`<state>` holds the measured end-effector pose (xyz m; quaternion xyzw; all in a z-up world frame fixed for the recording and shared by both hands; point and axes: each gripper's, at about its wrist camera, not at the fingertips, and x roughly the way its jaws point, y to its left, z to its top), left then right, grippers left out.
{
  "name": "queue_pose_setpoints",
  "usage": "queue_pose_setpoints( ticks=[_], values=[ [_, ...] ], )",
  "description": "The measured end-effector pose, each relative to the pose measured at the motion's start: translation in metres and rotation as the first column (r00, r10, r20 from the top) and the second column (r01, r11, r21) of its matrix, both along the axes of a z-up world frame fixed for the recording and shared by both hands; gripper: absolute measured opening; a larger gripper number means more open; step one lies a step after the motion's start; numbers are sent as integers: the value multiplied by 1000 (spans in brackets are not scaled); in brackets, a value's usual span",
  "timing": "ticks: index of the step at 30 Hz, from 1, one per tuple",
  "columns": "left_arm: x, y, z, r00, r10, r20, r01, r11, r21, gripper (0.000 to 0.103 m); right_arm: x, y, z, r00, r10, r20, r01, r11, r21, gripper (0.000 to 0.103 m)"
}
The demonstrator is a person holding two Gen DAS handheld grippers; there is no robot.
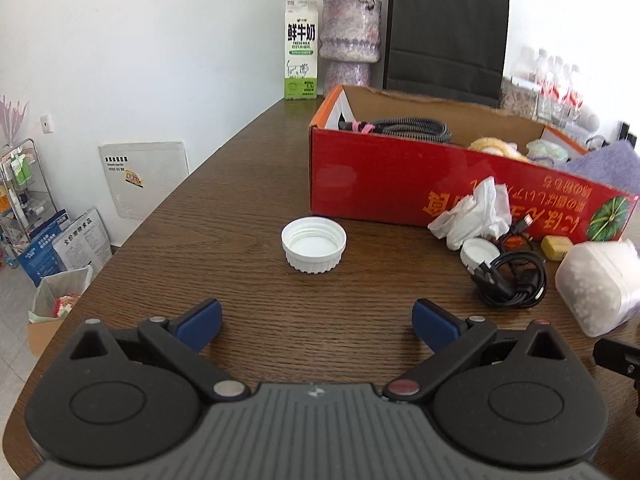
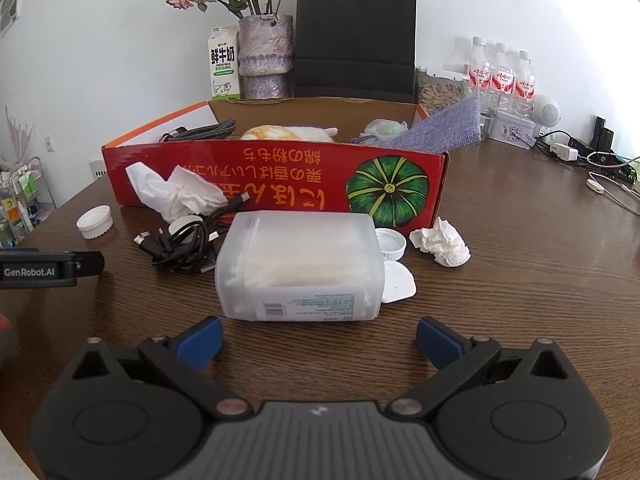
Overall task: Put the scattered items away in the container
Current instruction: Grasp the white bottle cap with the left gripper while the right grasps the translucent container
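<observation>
1. Left gripper (image 1: 317, 322) spread wide, blue pads apart, nothing between them; hovering low over bare wood table (image 1: 248, 184).
2. Straight ahead of it, a white screw cap (image 1: 313, 244) lying mouth-up, alone, with free tabletop on every side.
3. Table's left edge curving close by on that side, floor beyond it; open room mostly forward and toward the right.
4. Red cardboard box (image 2: 276, 178) standing open-topped behind the clutter, its long front wall facing both cameras; braided cable, plush item and purple cloth already inside.
5. Right gripper (image 2: 319, 340) likewise wide open and empty, with a translucent cotton-swab box (image 2: 298, 266) lying on its side just in front of the fingertips, a narrow strip of wood between.
6. Against the red wall: crumpled tissue (image 2: 176, 192), black cable bundle (image 2: 182, 250) beside it, partly covering a small white lid.
7. Right of the swab box: another white cap (image 2: 391, 243) and a flat white lid, touching or nearly so; second tissue ball (image 2: 442, 246) just beyond.
8. Broad clear wood to the right of that tissue; chargers and cords crowding the far right edge.
</observation>
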<state>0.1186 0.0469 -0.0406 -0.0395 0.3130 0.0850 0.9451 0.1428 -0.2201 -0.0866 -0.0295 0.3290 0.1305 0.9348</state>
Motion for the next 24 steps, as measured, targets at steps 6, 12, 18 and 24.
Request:
queue_pose_setpoints(
  ticks=[6, 12, 18, 24],
  values=[
    [-2, 1, 6, 999, 0, 41, -1, 1000, 22, 103, -2, 0, 11, 999, -11, 42, 11, 1000, 9, 103],
    [1, 2, 14, 998, -4, 57, 2, 999, 40, 103, 1, 6, 11, 999, 3, 39, -3, 1000, -8, 103],
    [7, 5, 19, 998, -5, 67, 1, 998, 62, 103, 3, 6, 13, 998, -19, 64, 18, 1000, 7, 103],
    [17, 10, 18, 998, -11, 57, 8, 998, 63, 103, 13, 12, 11, 998, -31, 63, 30, 999, 10, 103]
  ],
)
